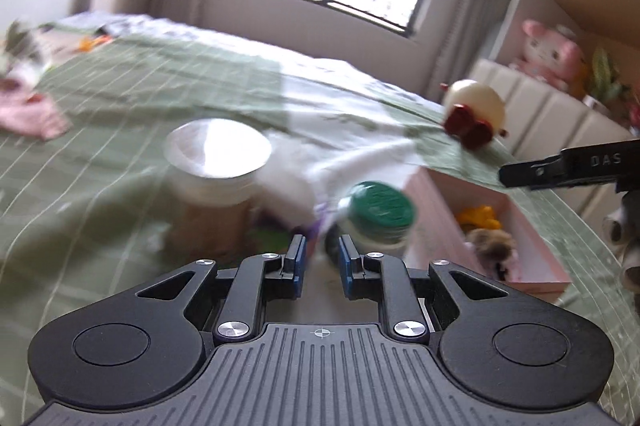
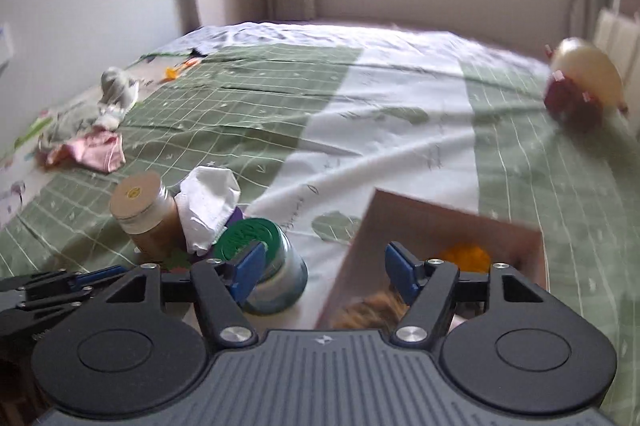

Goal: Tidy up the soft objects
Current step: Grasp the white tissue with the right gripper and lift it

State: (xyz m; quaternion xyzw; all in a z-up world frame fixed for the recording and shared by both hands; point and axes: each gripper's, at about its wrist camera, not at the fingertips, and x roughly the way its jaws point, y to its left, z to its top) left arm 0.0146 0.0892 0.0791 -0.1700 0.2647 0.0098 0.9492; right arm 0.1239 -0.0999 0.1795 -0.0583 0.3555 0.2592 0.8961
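The left hand-held gripper [image 1: 322,258], at lower centre of the left wrist view, is clenched to a narrow gap with nothing visible between its blue pads. Directly beyond it stand a green-lidded jar [image 1: 376,216] and a brown jar [image 1: 212,193], with a white cloth [image 1: 304,177] bunched between them.

The right hand-held gripper [image 2: 324,266], at lower centre of the right wrist view, is released: the jaws stand wide apart and empty. It sits over the near left corner of the pink box [image 2: 420,222], which lies on the bed [image 2: 280,93] at lower right of the frame. The box already contains an orange plush [image 2: 466,254] and a brown furry toy [image 2: 372,308].

Soft objects not yet in the box:
- the white cloth, left of the box, between the jars;
- the cream-and-red plush [image 2: 580,85], at the right edge of the frame, well apart from the box;
- the pile of pink and grey cloths [image 2: 88,129], at the left of the frame, well apart.

Judged procedure: the step in hand appears to be selecting the next soft object. The white cloth is nearest. Approach it from above, pinch the raised upper fold, and lift straight up so that neither jar is tipped. Keep the jaws wide until the pads straddle the fabric. Both views are blurred, so confirm contact before lifting.
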